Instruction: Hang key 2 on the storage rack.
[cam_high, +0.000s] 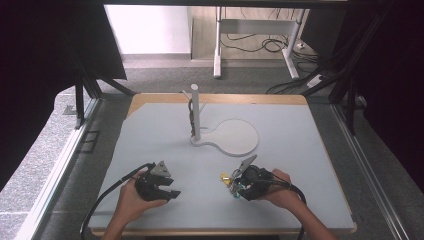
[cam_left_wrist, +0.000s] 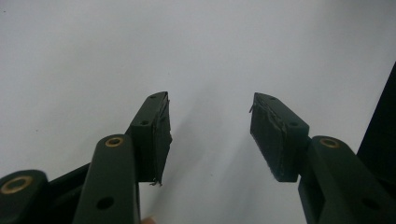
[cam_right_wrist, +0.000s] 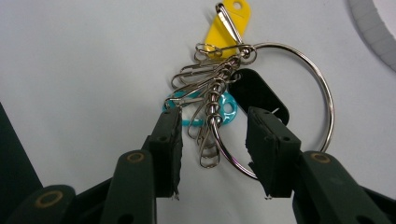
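Right gripper view: the right gripper (cam_right_wrist: 212, 140) has its fingers released, straddling a large silver key ring (cam_right_wrist: 299, 107) with metal clips, yellow, teal and black tags on the pale grey worktop (cam_high: 300, 150). Beside it, the left gripper (cam_high: 159, 186) rests, fingers spread. Beyond the ring stands a white post stand (cam_high: 196, 112).

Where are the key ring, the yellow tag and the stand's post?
key ring (cam_right_wrist: 327, 93): right gripper view, right arc of the wire.
yellow tag (cam_right_wrist: 226, 21): right gripper view, its flat face.
post (cam_high: 196, 112): high view, mid-shaft.
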